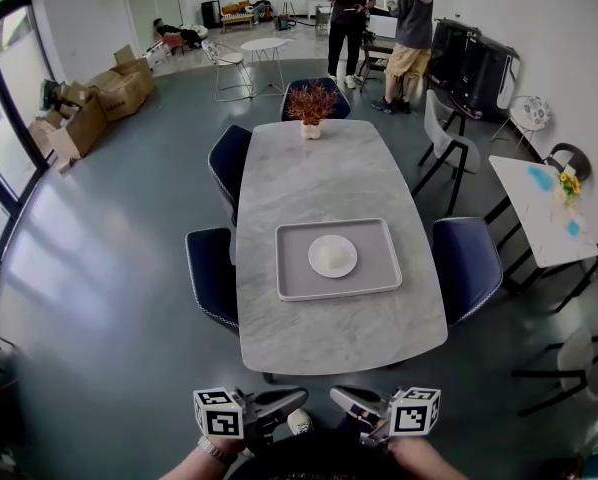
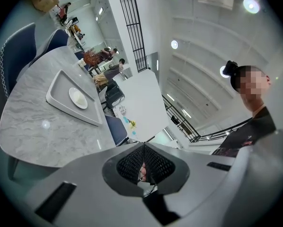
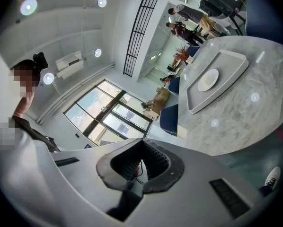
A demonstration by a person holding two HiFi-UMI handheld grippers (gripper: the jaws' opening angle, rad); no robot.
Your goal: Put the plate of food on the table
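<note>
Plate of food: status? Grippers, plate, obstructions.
Left hand-held gripper and right hand-held gripper shut, empty, short of the table. Plate of food in the grey tray, untouched. Path to it clear.

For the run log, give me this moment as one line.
left gripper: shut, empty | right gripper: shut, empty | plate of food: on grey tray | tray: on marble table

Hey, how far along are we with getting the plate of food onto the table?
Done: nothing yet. The plate of food still sits in the grey tray on the marble table.
In hand: nothing. The left gripper and right gripper are shut and empty, short of the table's near edge.
Left: reach in, grasp the plate, lift it off the tray, set it on bare marble.
</note>
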